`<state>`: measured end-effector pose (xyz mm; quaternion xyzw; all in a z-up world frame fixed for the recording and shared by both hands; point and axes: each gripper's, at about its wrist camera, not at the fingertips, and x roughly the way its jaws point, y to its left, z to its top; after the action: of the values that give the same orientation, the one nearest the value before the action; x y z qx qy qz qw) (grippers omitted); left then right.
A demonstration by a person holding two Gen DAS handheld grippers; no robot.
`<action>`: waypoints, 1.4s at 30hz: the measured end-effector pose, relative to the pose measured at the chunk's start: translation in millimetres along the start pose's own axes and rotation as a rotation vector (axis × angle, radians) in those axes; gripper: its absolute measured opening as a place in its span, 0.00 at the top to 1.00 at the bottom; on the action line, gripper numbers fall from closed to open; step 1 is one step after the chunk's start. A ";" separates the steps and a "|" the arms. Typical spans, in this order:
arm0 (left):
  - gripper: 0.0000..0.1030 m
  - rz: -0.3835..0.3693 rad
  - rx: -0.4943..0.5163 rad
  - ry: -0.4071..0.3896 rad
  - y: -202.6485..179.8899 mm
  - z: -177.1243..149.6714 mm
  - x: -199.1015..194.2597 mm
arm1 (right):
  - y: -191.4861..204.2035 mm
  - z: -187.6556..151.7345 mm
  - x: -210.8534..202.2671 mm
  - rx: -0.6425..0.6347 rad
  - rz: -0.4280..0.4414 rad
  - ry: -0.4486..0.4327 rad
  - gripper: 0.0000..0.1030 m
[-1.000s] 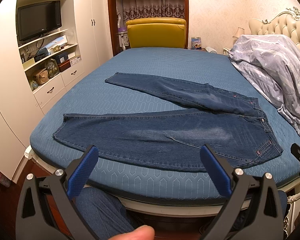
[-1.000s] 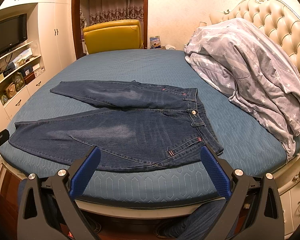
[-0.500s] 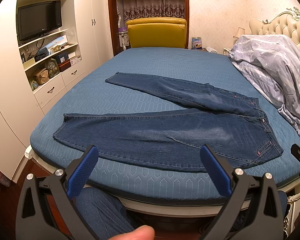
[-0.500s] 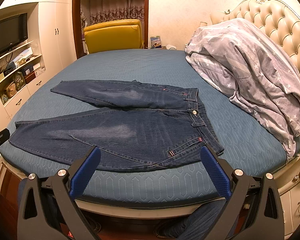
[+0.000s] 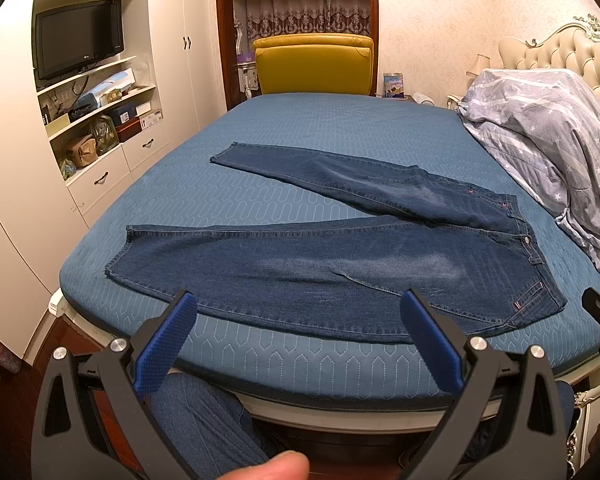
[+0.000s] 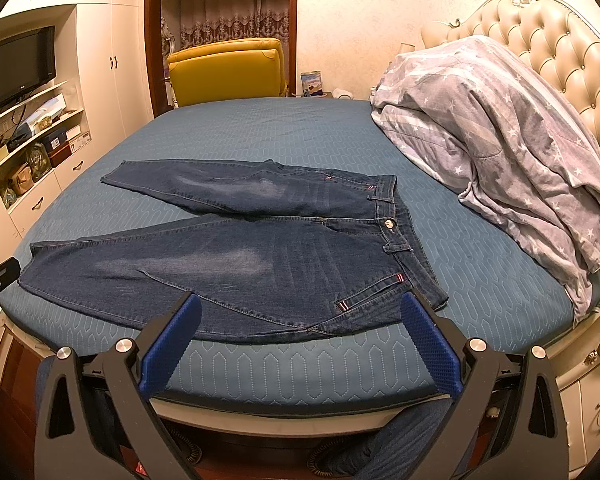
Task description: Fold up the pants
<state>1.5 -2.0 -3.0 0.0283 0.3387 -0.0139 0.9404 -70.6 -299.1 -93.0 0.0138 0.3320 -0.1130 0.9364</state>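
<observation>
Along near edge of bed (image 5: 340, 364): pants (image 5: 320, 268) flat, legs splayed, unfolded; left hand-held gripper (image 5: 300, 316) and right hand-held gripper (image 6: 300, 316) wide, empty, short of cloth; opening step, next likely far leg onto near.

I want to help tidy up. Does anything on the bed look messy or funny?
Only slightly: the jeans lie flat with legs splayed apart, and the grey star duvet is heaped against the headboard. Nothing looks spilled or damaged.

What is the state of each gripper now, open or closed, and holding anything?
Left gripper: jaws wide open, holding nothing, short of the jeans.
Right gripper: jaws wide open, holding nothing, near the waist end of the jeans.
</observation>
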 end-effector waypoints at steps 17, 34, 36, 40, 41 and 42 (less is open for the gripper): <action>0.01 -0.112 -0.079 0.090 11.0 -8.9 60.0 | -46.3 21.8 83.0 0.170 0.130 0.140 0.06; 0.02 -0.008 -0.263 0.368 107.2 -29.3 182.8 | -238.0 172.1 482.2 0.322 -0.048 0.418 0.10; 0.02 0.020 -0.275 0.384 114.6 -30.0 186.8 | -239.2 173.9 498.9 0.319 -0.026 0.416 0.11; 0.02 0.043 -0.284 0.413 116.7 -27.8 199.6 | -222.9 185.8 503.8 0.201 0.040 0.365 0.62; 0.02 0.039 -0.282 0.415 116.2 -25.7 203.0 | -218.5 189.2 500.8 0.182 0.072 0.359 0.86; 0.02 0.028 -0.274 0.418 113.0 -21.1 207.4 | -214.6 193.6 495.3 0.164 0.085 0.347 0.86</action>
<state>153.0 110.7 -146.5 -0.0926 0.5241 0.0513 0.8451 375.3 -628.0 -241.2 0.1236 0.4773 -0.0959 0.8647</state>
